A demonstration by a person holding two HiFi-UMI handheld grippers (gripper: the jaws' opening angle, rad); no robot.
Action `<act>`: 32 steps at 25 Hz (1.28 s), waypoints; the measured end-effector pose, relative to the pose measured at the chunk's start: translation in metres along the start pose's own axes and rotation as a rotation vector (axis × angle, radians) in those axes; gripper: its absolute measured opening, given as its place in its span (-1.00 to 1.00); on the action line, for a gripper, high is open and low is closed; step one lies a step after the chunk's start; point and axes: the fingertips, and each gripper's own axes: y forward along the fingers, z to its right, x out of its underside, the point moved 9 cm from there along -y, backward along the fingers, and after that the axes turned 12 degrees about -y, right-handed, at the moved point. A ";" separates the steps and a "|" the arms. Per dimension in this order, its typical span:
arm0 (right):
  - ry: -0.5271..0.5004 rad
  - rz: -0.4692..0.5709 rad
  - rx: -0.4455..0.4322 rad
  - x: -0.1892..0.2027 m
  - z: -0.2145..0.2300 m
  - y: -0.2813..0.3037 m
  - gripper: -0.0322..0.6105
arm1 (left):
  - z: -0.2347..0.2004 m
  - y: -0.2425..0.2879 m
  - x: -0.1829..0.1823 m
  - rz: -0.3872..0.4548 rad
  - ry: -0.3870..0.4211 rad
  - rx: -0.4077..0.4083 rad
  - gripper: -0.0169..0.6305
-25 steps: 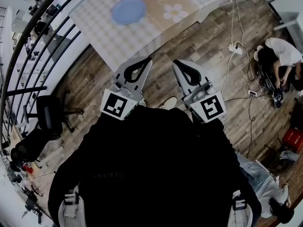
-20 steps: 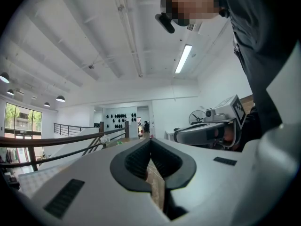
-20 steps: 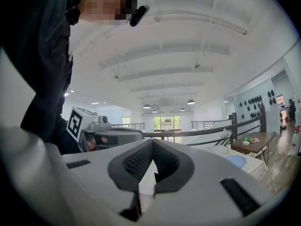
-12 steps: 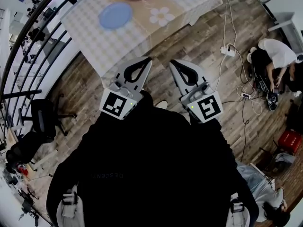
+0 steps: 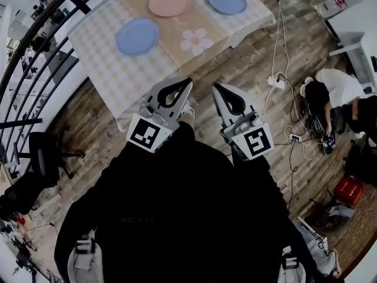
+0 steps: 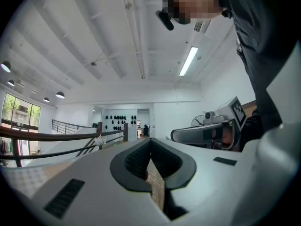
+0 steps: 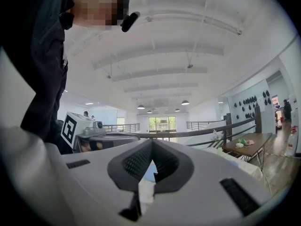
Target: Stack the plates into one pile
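Note:
Three plates lie apart on the checked tablecloth (image 5: 100,52) at the top of the head view: a blue plate (image 5: 136,36) on the left, a pink plate (image 5: 169,2) in the middle and a second blue plate (image 5: 227,0) on the right. My left gripper (image 5: 187,82) and right gripper (image 5: 215,87) are held side by side over the wooden floor, short of the table's near edge. Both point level towards the table. The left gripper (image 6: 150,140) has its jaws together with nothing in them, and so does the right gripper (image 7: 152,141).
A dark railing (image 5: 41,46) curves along the left, with black chairs (image 5: 50,152) below it. Cables and a power strip (image 5: 274,81) lie on the floor to the right. A person (image 5: 336,90) crouches at the far right, near a red crate (image 5: 347,190).
The table and plates have slid down the head view and show more fully, so I have come closer to them. Both grippers moved forward together and stay shut.

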 end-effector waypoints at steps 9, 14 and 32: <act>-0.007 -0.011 -0.147 0.006 0.103 0.133 -0.89 | -0.123 0.094 -0.020 0.050 -0.084 -0.034 -0.91; -0.022 -0.032 -0.200 0.008 0.135 0.196 -0.89 | -0.188 0.122 -0.032 0.065 -0.096 -0.051 -0.91; -0.012 -0.095 -0.356 0.049 0.193 0.306 -0.88 | -0.279 0.132 -0.038 0.139 -0.172 -0.264 -0.91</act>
